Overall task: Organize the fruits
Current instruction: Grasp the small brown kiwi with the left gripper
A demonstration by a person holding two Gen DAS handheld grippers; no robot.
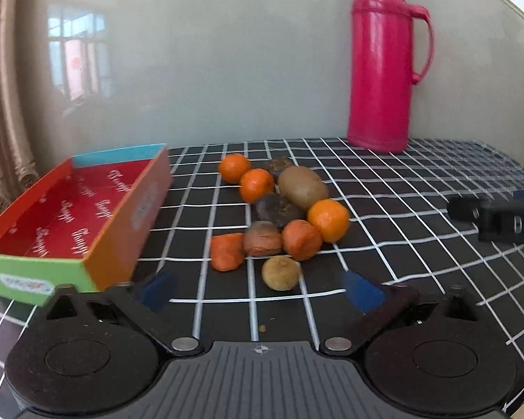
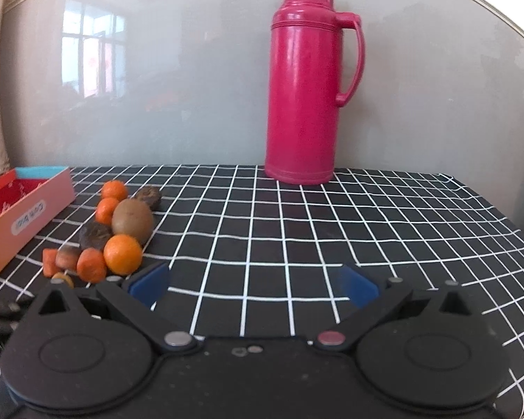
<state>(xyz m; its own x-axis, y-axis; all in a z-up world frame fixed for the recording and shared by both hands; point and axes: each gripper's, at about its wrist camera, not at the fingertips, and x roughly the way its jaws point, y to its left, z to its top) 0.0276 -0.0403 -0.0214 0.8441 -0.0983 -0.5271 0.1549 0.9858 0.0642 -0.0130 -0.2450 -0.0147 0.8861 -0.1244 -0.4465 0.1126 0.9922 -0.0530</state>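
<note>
The fruits [image 1: 279, 216] are heaped mid-frame on the checked tabletop [image 1: 384, 209], just right of the empty box [image 1: 122, 223]. They're probably light, round and prone to rolling, so each is best pinched across its middle. The left claw [image 1: 262, 288] is spread, nothing gripped; the right claw [image 2: 253, 286] is likewise released.

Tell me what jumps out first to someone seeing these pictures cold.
The tall pink flask dominates, standing upright at the back of the checked tablecloth against the pale wall. Next comes the heap of fruit, small oranges around a brown kiwi, lying just ahead of the open left gripper. To its left sits an empty bright box with a red inside.
</note>
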